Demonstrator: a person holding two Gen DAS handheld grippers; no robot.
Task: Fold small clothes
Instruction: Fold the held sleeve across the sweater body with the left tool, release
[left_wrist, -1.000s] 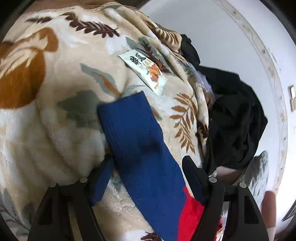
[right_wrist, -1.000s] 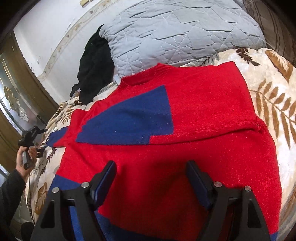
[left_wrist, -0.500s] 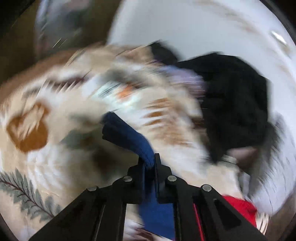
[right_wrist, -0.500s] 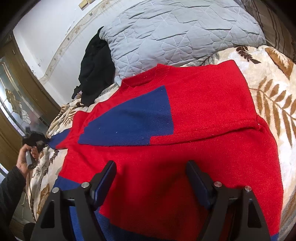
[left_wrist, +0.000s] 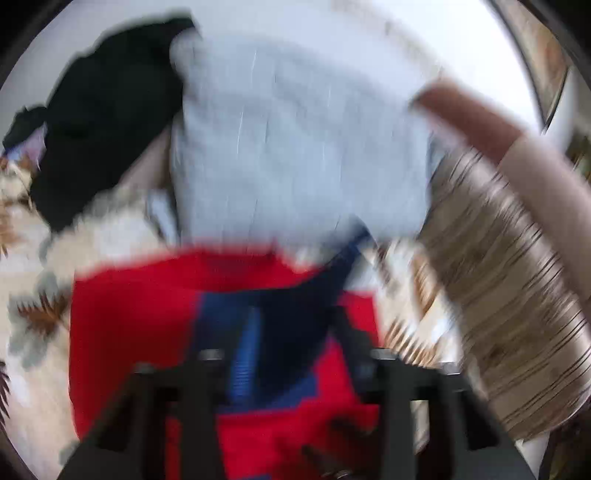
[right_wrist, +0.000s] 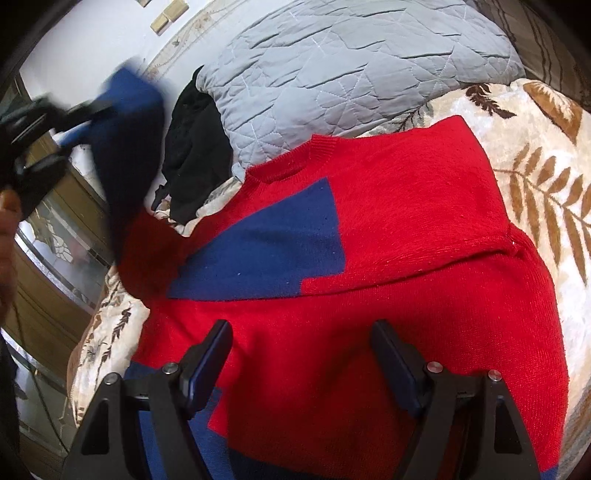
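A red sweater with blue panels lies flat on a leaf-print blanket. My right gripper hovers just over its lower part, open with nothing between its fingers. At the upper left of the right wrist view my left gripper holds up the sweater's blue sleeve, which is raised off the bed. The left wrist view is badly blurred. There my left gripper is over the sweater, and its jaws are opening with the blue sleeve still between them.
A grey quilted pillow lies beyond the sweater's collar, with a black garment heaped to its left. A wooden door with patterned glass stands past the bed's left edge. A hand grips the left tool.
My left gripper shut on the blue sleeve where it lay on the blanket, then swung it up and across toward the sweater's body, and its jaws have parted again. The right gripper stayed put.
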